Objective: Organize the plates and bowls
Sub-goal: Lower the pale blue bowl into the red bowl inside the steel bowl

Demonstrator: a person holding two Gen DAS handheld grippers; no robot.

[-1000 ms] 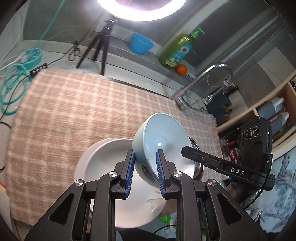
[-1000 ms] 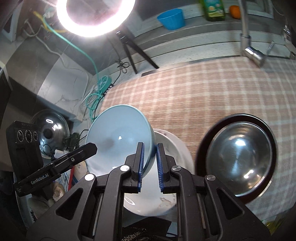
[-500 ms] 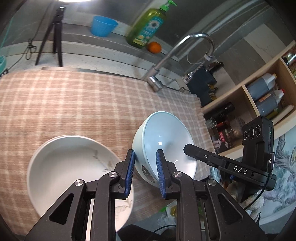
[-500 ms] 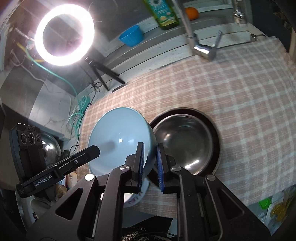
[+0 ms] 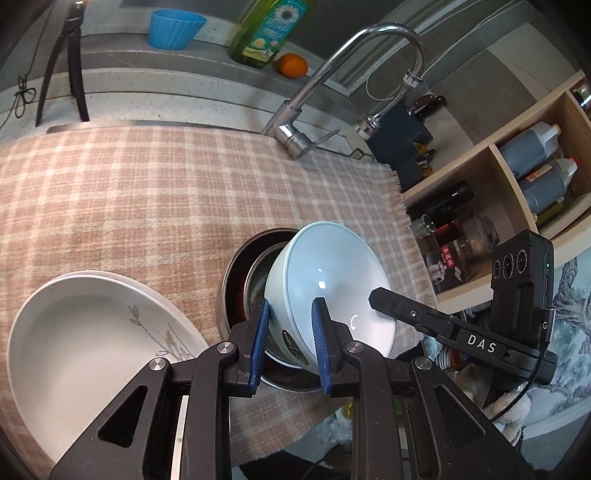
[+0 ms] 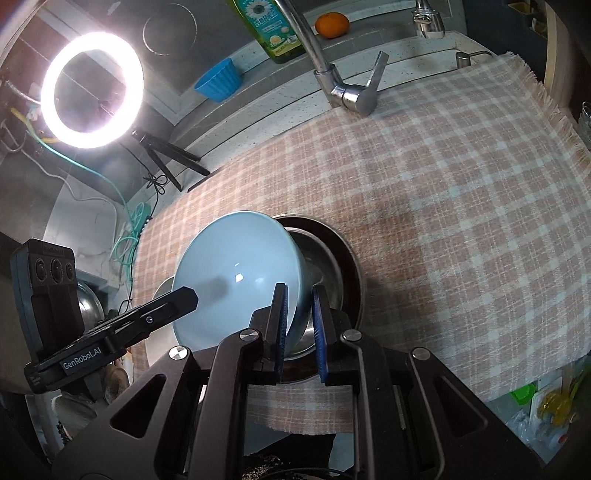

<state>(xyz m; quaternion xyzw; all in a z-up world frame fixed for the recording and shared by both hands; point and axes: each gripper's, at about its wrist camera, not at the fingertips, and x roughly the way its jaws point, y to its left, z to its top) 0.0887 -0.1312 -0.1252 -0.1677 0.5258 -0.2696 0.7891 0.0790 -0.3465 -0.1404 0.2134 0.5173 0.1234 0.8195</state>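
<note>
Pale blue glazed ceramic bowl held tilted in the air by both tongs, over the shiny stainless-steel bowl that sits on the pink-and-cream checked cloth; blue bowl hides most of the steel one, contact between them unclear. Left gripper narrow, blue pads clamping the bowl's rim on one side; right gripper nearly closed, pinching the opposite rim. Each view shows the other gripper's black body reaching in from the side, fingertips hidden by the bowl. Shallow white plate with a grey leaf sprig lies on the cloth beside the steel bowl, lower part covered by the left gripper's frame; looks like a second rim under it, not certain. Behind: chrome tap, green dish-soap bottle cut off at top, orange fruit, blue ribbed cup, lit ring lamp on tripod.
</note>
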